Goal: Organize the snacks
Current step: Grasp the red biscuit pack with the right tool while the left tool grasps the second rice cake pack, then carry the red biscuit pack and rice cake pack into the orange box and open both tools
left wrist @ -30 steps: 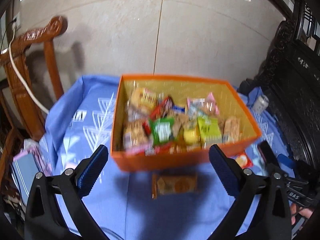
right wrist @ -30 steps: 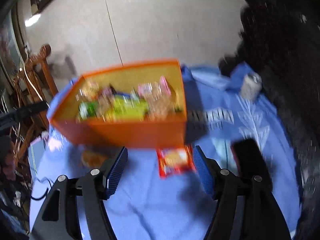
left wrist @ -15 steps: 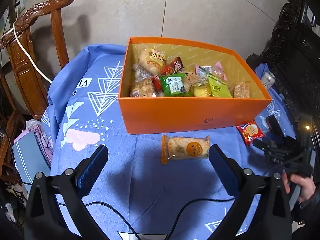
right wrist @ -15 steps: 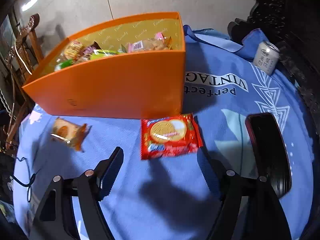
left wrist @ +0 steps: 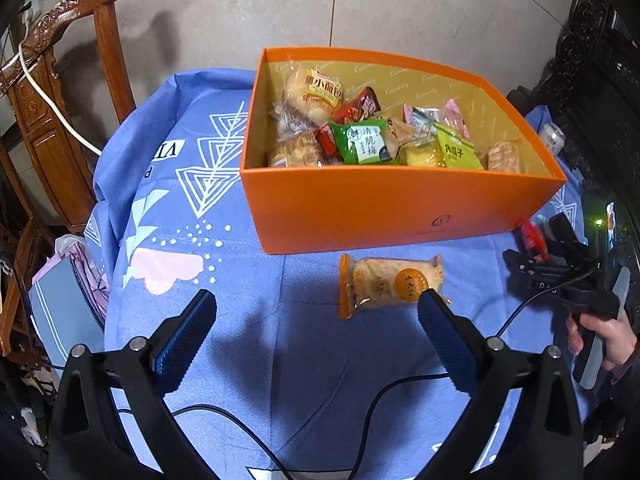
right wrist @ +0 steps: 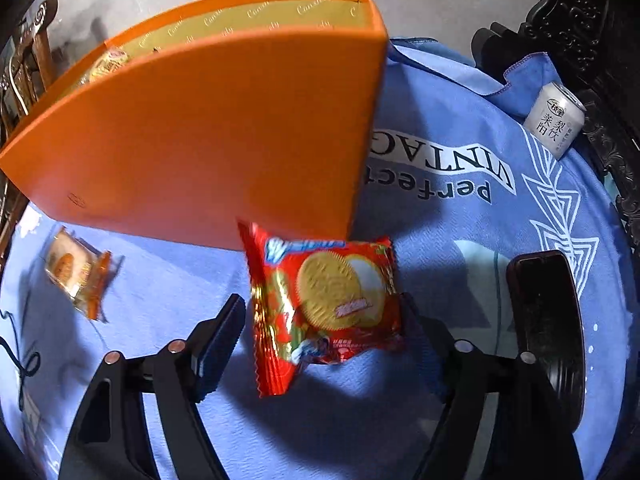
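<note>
An orange box [left wrist: 400, 208] holding several wrapped snacks stands on the blue tablecloth [left wrist: 248, 344]. In front of it lies a pastry in a clear and orange wrapper [left wrist: 390, 284], just ahead of my left gripper [left wrist: 316, 304], which is open and empty, its right fingertip [left wrist: 430, 304] by the wrapper's near corner. In the right wrist view a red biscuit packet [right wrist: 324, 292] lies by the box [right wrist: 220, 140] corner, between the closing jaws of my right gripper [right wrist: 322, 308]. Its right edge meets the right finger; a gap remains at the left finger [right wrist: 224, 324]. The pastry [right wrist: 76, 272] lies far left.
A white drink can [right wrist: 556, 120] lies at the cloth's far right edge. A dark glossy object [right wrist: 544, 320] lies right of the right gripper. A black cable [left wrist: 280, 420] trails over the near cloth. A carved wooden chair [left wrist: 60, 80] stands left; dark furniture [left wrist: 600, 60] stands right.
Both grippers have come down toward the cloth. The red packet, which lay ahead of the right jaws, now lies between them. The pastry has drawn closer to the left fingertips.
</note>
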`<state>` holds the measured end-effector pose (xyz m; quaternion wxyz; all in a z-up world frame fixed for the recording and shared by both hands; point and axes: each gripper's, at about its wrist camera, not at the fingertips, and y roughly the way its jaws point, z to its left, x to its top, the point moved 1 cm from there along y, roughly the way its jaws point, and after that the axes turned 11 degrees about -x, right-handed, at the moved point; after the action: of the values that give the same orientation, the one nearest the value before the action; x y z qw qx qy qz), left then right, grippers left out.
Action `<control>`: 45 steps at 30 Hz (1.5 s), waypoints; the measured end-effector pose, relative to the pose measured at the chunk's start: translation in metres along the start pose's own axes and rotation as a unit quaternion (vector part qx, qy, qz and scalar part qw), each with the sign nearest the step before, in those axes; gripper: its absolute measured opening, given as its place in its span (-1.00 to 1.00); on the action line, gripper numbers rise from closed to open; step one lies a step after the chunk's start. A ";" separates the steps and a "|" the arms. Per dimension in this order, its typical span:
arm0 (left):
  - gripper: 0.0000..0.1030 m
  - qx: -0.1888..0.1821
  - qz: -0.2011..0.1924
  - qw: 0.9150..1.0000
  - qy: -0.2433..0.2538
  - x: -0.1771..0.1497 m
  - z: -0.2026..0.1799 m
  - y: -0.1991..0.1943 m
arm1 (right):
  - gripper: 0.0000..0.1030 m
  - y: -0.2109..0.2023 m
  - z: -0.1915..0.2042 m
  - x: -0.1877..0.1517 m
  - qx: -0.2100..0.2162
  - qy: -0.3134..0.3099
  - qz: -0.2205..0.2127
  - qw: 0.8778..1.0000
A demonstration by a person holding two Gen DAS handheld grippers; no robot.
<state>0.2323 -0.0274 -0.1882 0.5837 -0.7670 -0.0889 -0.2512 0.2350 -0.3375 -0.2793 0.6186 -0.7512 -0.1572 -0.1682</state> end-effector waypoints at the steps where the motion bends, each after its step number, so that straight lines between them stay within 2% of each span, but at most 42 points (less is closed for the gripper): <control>1: 0.92 -0.001 0.002 1.000 0.000 -0.001 0.000 0.001 | 0.19 -0.001 -0.002 -0.001 -0.001 0.001 -0.004 1.000; 2: 0.92 -0.003 0.005 1.000 0.002 -0.001 -0.001 0.004 | -0.10 -0.003 -0.004 -0.001 -0.009 0.002 -0.007 1.000; 3: 0.92 -0.004 0.007 1.000 0.003 -0.002 -0.002 0.005 | -0.20 -0.003 -0.005 -0.001 -0.012 0.002 -0.006 1.000; 6: 0.92 -0.006 0.011 1.000 0.013 -0.004 -0.007 0.012 | -0.44 -0.008 -0.009 -0.002 -0.017 0.001 -0.008 1.000; 8: 0.92 -0.009 0.019 1.000 0.020 -0.005 -0.012 0.019 | -0.50 -0.014 -0.011 -0.006 -0.019 0.006 -0.012 1.000; 13: 0.92 -0.025 0.034 0.998 0.039 -0.009 -0.024 0.040 | -0.51 -0.041 -0.015 -0.017 0.015 0.039 -0.023 0.999; 19: 0.92 -0.034 0.062 0.992 0.103 -0.009 -0.041 0.079 | -0.51 -0.064 -0.006 -0.026 0.050 0.062 -0.021 0.997; 29: 0.92 -0.040 0.088 0.994 0.053 0.003 -0.052 0.123 | -0.51 -0.073 -0.001 -0.038 0.070 0.081 -0.009 0.994; 37: 0.91 -0.025 0.076 0.996 0.050 0.006 -0.056 0.139 | -0.51 -0.075 0.001 -0.037 0.067 0.074 -0.014 0.995; 39: 0.84 -0.016 0.068 0.996 0.055 0.005 -0.057 0.139 | -0.51 -0.075 0.002 -0.037 0.069 0.076 -0.014 0.995; 41: 0.69 -0.012 0.061 0.996 0.060 0.002 -0.060 0.138 | -0.51 -0.076 0.003 -0.038 0.070 0.076 -0.014 0.995; 45: 0.62 -0.010 0.060 0.996 0.062 0.002 -0.058 0.135 | -0.51 -0.077 0.003 -0.038 0.071 0.079 -0.013 0.994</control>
<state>0.2755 -0.1235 -0.2909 0.5947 -0.7595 -0.0042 -0.2634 0.1667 -0.3211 -0.2300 0.6786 -0.6875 -0.1294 -0.2236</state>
